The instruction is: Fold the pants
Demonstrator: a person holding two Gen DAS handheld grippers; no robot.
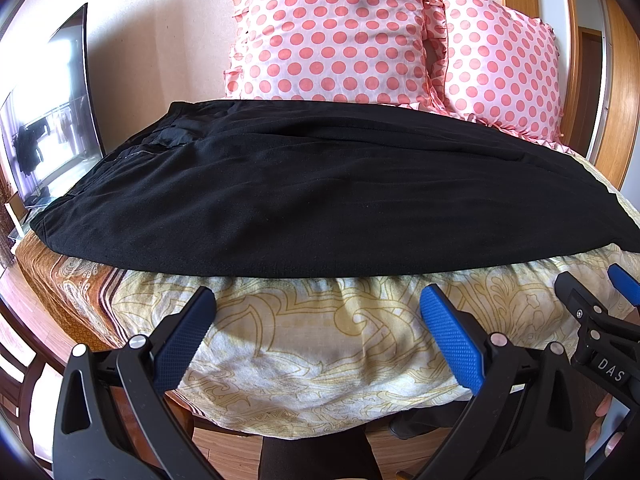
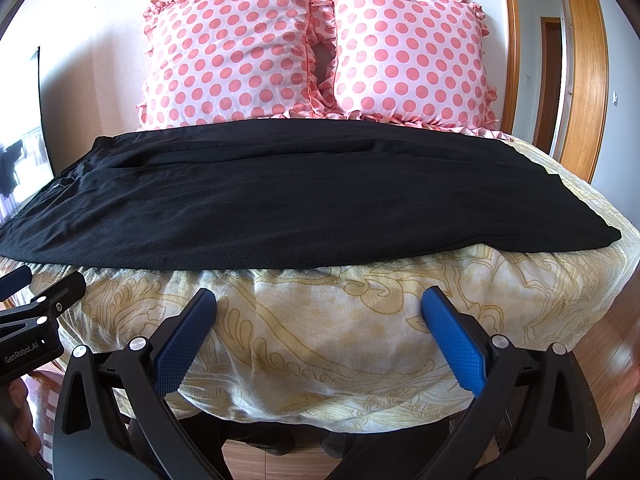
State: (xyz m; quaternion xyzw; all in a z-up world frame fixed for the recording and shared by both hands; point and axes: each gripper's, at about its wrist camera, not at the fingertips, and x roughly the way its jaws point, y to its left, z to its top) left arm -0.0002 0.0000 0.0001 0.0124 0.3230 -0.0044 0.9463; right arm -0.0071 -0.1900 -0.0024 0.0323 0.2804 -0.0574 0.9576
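Note:
Black pants (image 1: 312, 192) lie flat across the bed, waistband at the left, leg ends at the right; they also show in the right wrist view (image 2: 304, 196). The legs seem laid one over the other. My left gripper (image 1: 318, 300) is open and empty, just short of the pants' near edge, over the bed's front. My right gripper (image 2: 318, 300) is open and empty, likewise short of the near edge. The right gripper shows at the right edge of the left wrist view (image 1: 596, 284); the left gripper shows at the left edge of the right wrist view (image 2: 40, 280).
Two pink polka-dot pillows (image 1: 336, 32) (image 2: 408, 60) lean on the wall behind the pants. The bed has a cream patterned cover (image 1: 320, 344). A TV screen (image 1: 52, 120) stands at the left. A wooden door frame (image 2: 580, 80) is at the right. The person's legs are below.

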